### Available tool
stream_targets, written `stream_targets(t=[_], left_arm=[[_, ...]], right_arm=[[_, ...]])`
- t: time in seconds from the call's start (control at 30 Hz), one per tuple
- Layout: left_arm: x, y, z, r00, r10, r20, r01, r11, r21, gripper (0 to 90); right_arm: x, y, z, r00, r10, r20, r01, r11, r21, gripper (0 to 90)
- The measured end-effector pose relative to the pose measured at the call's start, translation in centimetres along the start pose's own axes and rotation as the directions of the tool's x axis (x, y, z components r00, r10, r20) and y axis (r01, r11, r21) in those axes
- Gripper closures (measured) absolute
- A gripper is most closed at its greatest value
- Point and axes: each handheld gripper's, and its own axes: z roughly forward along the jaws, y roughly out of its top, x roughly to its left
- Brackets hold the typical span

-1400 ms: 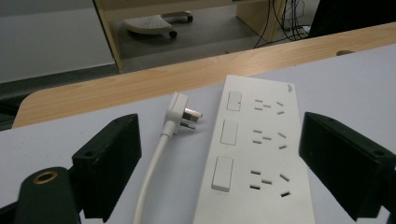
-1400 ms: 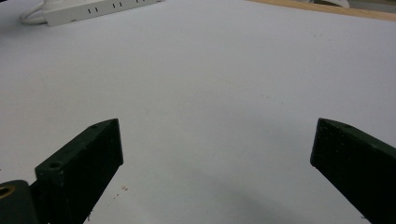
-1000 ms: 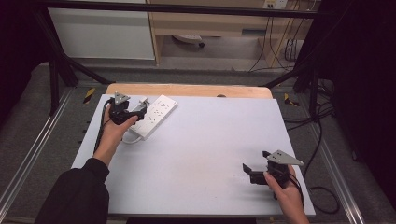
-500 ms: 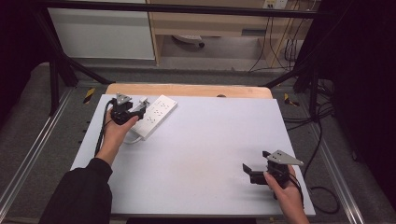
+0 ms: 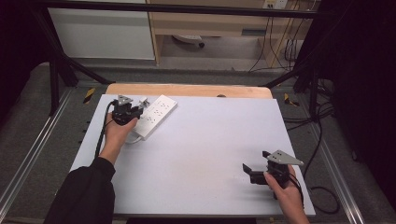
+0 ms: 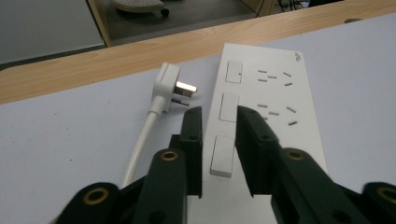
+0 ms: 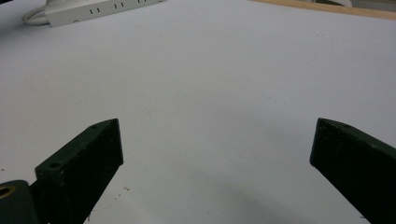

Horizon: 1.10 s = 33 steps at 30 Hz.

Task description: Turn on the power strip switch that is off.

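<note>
Left claw (image 6: 219, 121) has just been closing, its narrow gap over the white power strip (image 6: 261, 116) switches, pinching nothing; right claw (image 7: 217, 154) spread above the tabletop (image 7: 210, 70)

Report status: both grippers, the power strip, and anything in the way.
Left gripper over the power strip, jaws just closing, narrow gap, gripping nothing visible. Right gripper open, idle on the table. White plug lies beside the strip.

one power strip (image 5: 156, 115), one plug (image 6: 168, 87)
</note>
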Motion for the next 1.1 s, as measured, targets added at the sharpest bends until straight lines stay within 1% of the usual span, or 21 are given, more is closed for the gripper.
stream_targets(t=[0.03,0.07,0.17,0.23,0.43,0.47,0.73,0.8,0.87,1.1], left_arm=[[0.0,-0.1,0.1,1.0000,-0.004,0.005,0.004,1.0000,0.003,81.1],[0.1,-0.2,0.3,0.9999,-0.003,0.011,0.003,0.9999,0.010,83.0],[0.1,-0.3,0.4,0.9999,-0.006,0.012,0.006,0.9998,0.019,87.7],[0.1,-0.4,0.6,0.9997,-0.014,0.020,0.014,0.9997,0.020,89.6],[0.0,-0.4,0.8,0.9996,-0.011,0.025,0.011,0.9996,0.026,90.0],[0.0,-0.5,0.9,0.9995,-0.012,0.028,0.011,0.9994,0.033,90.0],[0.0,-0.6,1.2,0.9997,-0.007,0.023,0.006,0.9991,0.043,90.0],[0.0,-0.7,1.3,0.9997,-0.003,0.023,0.002,0.9986,0.052,90.0],[0.1,-0.8,1.3,0.9998,-0.008,0.020,0.006,0.9984,0.055,90.0],[0.0,-0.8,1.4,0.9998,-0.009,0.017,0.008,0.9986,0.052,90.0]], right_arm=[[0.0,0.0,0.0,1.0000,0.001,0.000,-0.001,1.000,0.001,3.1],[0.0,0.0,0.0,1.0000,0.001,0.000,-0.001,1.000,0.000,3.1],[0.0,0.0,0.0,1.0000,0.001,0.000,-0.001,1.000,-0.001,3.1],[0.0,0.0,0.0,1.0000,0.001,-0.001,-0.001,1.000,0.000,3.0],[-0.1,0.0,0.0,1.0000,0.005,-0.003,-0.005,1.000,0.000,3.0],[-0.1,0.0,0.0,1.0000,0.004,-0.003,-0.004,1.000,0.000,3.0],[-0.1,0.0,0.0,1.0000,0.006,-0.004,-0.006,1.000,0.000,3.0],[-0.1,0.0,0.0,1.0000,0.008,-0.005,-0.008,1.000,-0.001,3.0],[-0.1,0.0,0.0,1.0000,0.007,-0.005,-0.007,1.000,-0.001,3.0],[-0.1,0.0,0.0,1.0000,0.007,-0.006,-0.007,1.000,-0.001,2.9]])
